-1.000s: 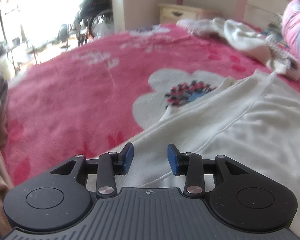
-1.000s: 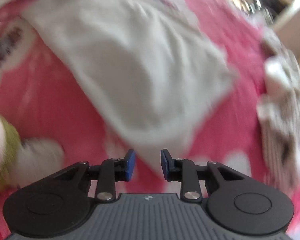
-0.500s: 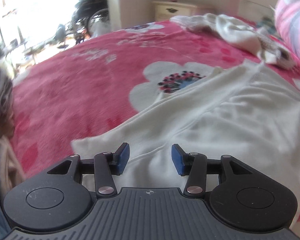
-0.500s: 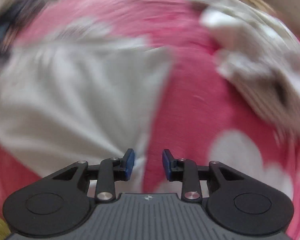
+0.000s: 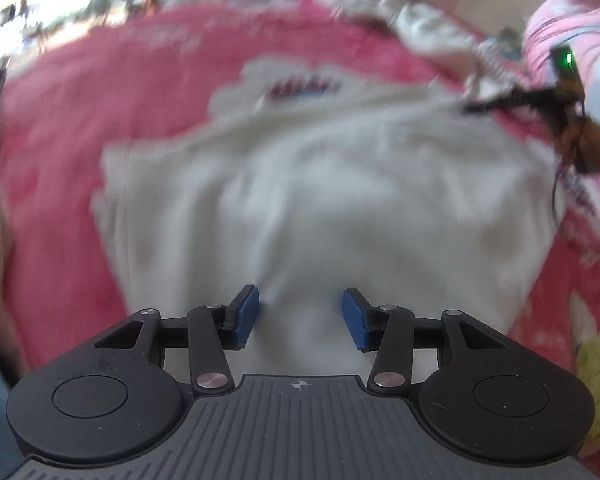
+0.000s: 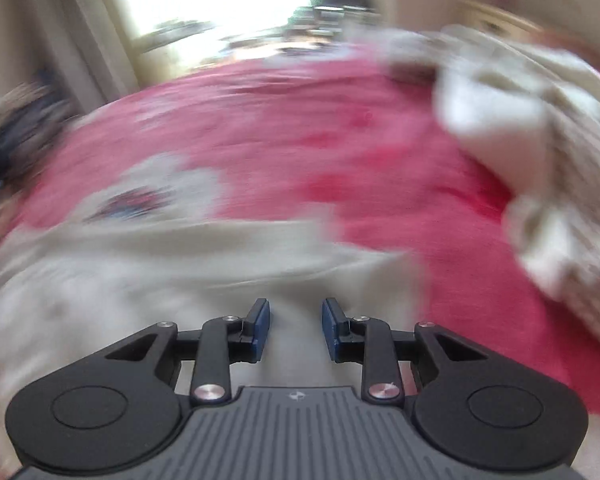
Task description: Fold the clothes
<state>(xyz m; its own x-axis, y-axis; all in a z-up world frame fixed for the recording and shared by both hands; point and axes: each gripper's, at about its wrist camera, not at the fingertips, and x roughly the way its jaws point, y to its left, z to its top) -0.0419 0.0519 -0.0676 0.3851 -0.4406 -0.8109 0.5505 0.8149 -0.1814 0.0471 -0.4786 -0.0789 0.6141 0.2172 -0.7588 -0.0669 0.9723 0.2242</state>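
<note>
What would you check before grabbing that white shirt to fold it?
1. Shirt lies spread on the blanket: ok.
2. Left gripper empty, jaws apart over the shirt: ok.
3. Right gripper empty, jaws closing over the shirt's edge: ok.
4. Clothes pile clear of the shirt: ok.
5. Views sharp enough to pick a grip point: not ok, both blurred.
6. Shirt free of wrinkles: cannot tell.

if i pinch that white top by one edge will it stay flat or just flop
Probably flops: the white top lies limp and creased on the pink blanket. It likely drags and bunches rather than slides, since the blanket looks fuzzy. It looks thin, so probably light.
</note>
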